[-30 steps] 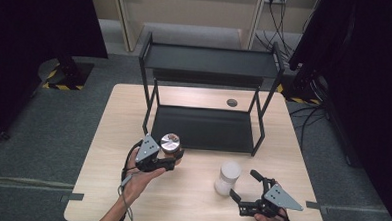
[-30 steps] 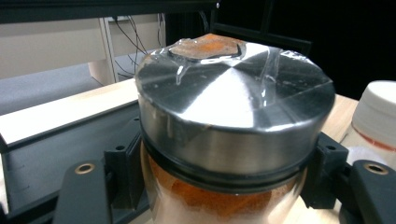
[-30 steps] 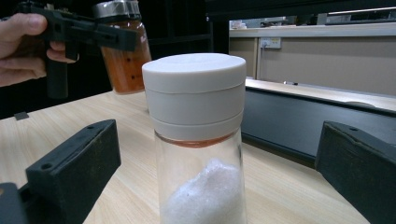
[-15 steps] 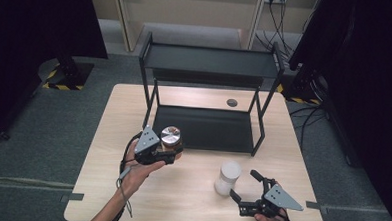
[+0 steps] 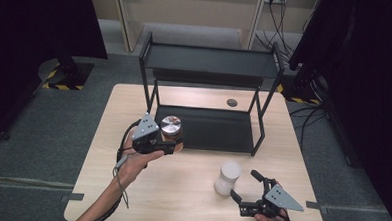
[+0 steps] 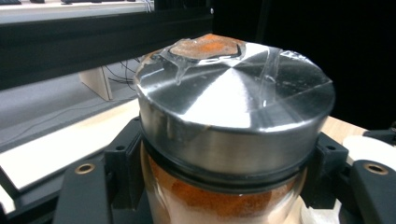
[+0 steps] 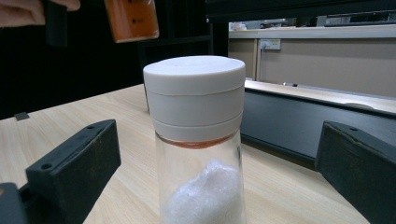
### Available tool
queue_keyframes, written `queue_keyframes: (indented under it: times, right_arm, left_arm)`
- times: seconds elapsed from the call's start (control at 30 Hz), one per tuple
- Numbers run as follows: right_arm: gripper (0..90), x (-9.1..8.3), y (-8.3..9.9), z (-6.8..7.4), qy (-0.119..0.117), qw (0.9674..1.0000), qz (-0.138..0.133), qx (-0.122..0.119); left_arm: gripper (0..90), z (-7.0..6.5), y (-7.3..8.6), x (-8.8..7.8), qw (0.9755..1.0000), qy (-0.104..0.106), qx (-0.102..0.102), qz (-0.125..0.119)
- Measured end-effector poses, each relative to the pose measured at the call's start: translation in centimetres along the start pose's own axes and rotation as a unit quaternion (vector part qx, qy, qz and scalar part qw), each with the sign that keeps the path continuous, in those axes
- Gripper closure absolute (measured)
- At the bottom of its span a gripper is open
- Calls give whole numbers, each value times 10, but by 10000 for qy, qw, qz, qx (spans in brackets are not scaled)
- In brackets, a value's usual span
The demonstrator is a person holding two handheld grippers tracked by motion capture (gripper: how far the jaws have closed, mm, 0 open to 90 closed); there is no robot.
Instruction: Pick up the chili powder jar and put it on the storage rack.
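A glass jar of orange-brown powder with a shiny metal lid [image 5: 171, 124] hangs above the table's left part, just before the rack's lower tray. My left gripper [image 5: 174, 141] is shut on its glass body; in the left gripper view the jaws press both sides of the jar [image 6: 233, 98]. A clear jar with a white lid [image 5: 228, 177] and white grains inside stands on the table at the front right. My right gripper [image 5: 243, 184] is open right behind it, and in the right gripper view the white-lidded jar [image 7: 196, 102] stands between the spread jaws, untouched.
A black two-tier rack [image 5: 211, 61] stands at the back middle of the wooden table [image 5: 180, 190], its lower tray [image 5: 218, 129] bare. A small dark disc [image 5: 231, 102] lies on the table behind the tray. The held jar [image 7: 132, 18] appears at the upper left of the right gripper view.
My left gripper has risen with the metal-lidded jar and drifted a little toward the rack. The right gripper and the white-lidded jar have stayed put.
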State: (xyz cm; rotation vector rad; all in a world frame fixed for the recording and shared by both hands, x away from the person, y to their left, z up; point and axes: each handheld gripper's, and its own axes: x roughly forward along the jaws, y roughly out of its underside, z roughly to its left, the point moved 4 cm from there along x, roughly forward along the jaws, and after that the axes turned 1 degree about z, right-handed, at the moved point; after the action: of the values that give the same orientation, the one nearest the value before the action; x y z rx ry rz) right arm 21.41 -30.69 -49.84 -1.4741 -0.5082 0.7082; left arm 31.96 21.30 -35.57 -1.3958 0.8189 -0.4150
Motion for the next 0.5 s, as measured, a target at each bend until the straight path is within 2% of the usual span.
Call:
queue_keyframes:
  times: [0.17, 0.23, 0.5]
  right_arm:
    - [3, 0, 0, 0, 6, 10000, -4, 7]
    - [4, 0, 0, 0, 4, 10000, -2, 10]
    - [4, 0, 0, 0, -23, 10000, 10, 5]
  left_arm:
    - [307, 3, -12, 0, 10000, -7, -25, -10]
    - [307, 4, -22, 0, 10000, -37, 4, -17]
    - [307, 9, -45, 3, 10000, -72, 51, 12]
